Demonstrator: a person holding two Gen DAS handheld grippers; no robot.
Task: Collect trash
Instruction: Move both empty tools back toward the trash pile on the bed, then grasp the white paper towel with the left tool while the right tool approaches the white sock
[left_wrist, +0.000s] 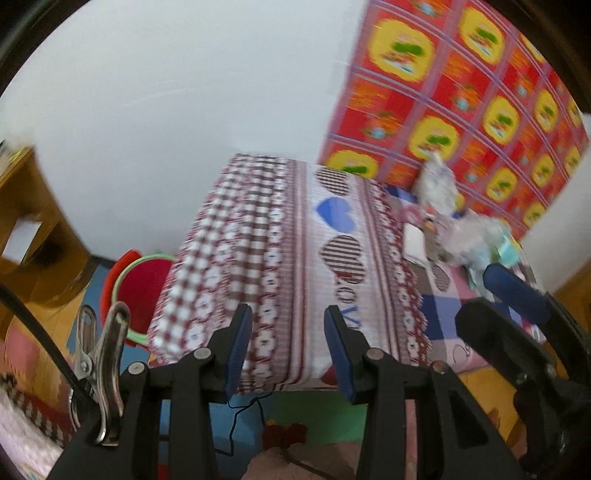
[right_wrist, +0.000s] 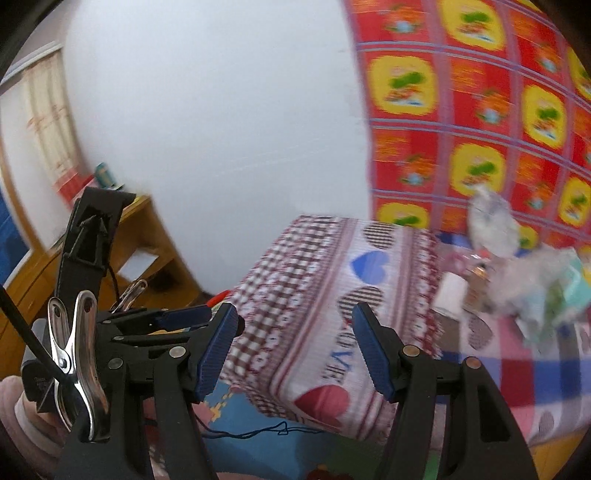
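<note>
Both sets of fingers are empty right now: my left gripper (left_wrist: 288, 347) is sitting released with nothing but air between its blue pads, and the right gripper (right_wrist: 295, 350) is spread even wider, also gripping nothing. So I'm reckoning we're in the approach step, nothing collected yet. Both are pointing down over the near edge of the table (left_wrist: 295, 258), the one under the heart-print cloth. The trash pile (left_wrist: 454, 221) of crumpled wrappers and plastic is bunched at the table's far right corner, by the red patterned wall. There's a red basin (left_wrist: 142, 288) on the floor off the table's left edge, possibly the bin. Next move, I'm thinking: swing right, drop a gripper over the pile, pinch one loose piece.
</note>
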